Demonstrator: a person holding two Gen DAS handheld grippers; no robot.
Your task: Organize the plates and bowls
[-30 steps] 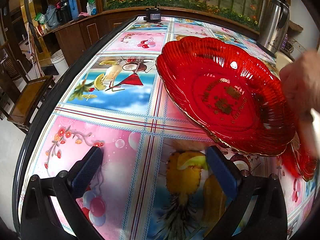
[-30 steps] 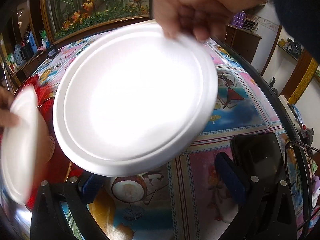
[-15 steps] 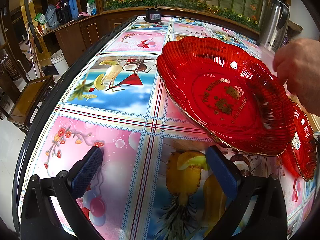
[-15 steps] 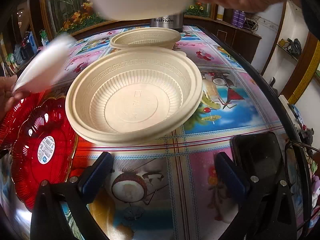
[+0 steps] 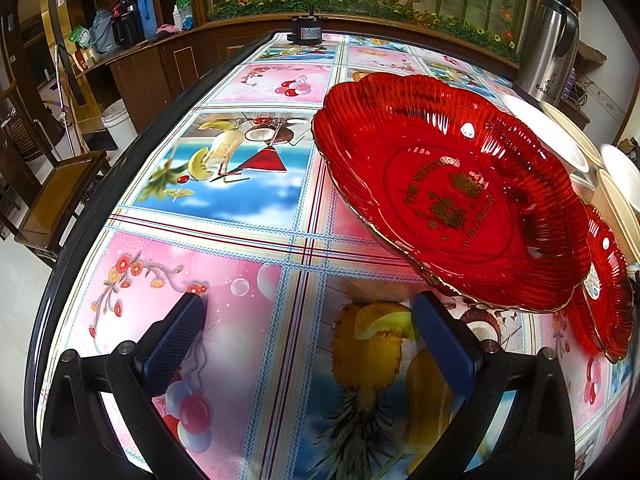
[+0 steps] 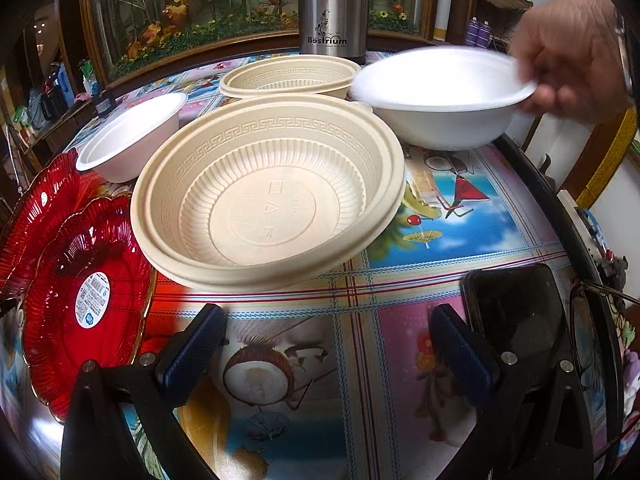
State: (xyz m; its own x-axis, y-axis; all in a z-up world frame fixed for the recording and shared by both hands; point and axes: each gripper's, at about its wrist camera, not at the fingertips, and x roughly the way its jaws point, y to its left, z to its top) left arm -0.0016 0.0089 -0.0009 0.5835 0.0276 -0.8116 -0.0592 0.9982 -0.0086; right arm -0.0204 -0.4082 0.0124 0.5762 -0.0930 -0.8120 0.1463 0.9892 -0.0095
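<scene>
The left gripper (image 5: 306, 344) is seen with its blue-padded fingers (image 5: 176, 338) spread wide and nothing held between them, low over the patterned tablecloth (image 5: 224, 200). Just ahead and to its right a large red plate (image 5: 452, 196) with a scalloped, gold-edged rim and gold lettering at its centre is observed, and a smaller red plate (image 5: 608, 280) is partly tucked under its right edge. Beyond the large plate the rims of white and beige bowls are glimpsed near the frame edge, and a steel flask (image 5: 550, 48) stands at the far right of the table. The right gripper (image 6: 328, 344) is likewise wide apart and empty above the cloth. Directly ahead of it a large beige bowl (image 6: 268, 196) with a key-pattern rim is set upright; a second beige bowl (image 6: 290, 76) stands behind it, in front of the flask. A small white bowl (image 6: 132, 140) is placed to the left of the large beige bowl, beside the red plates, the nearer of which carries a round white label. A larger white bowl (image 6: 444, 96) is gripped at its rim by a person's hand (image 6: 572, 52) at the right, behind the beige bowl; whether it rests on the cloth cannot be told, as it is blurred. A dark phone (image 6: 516, 316) lies just beside the right finger, with spectacles (image 6: 596, 328) near the table edge.
</scene>
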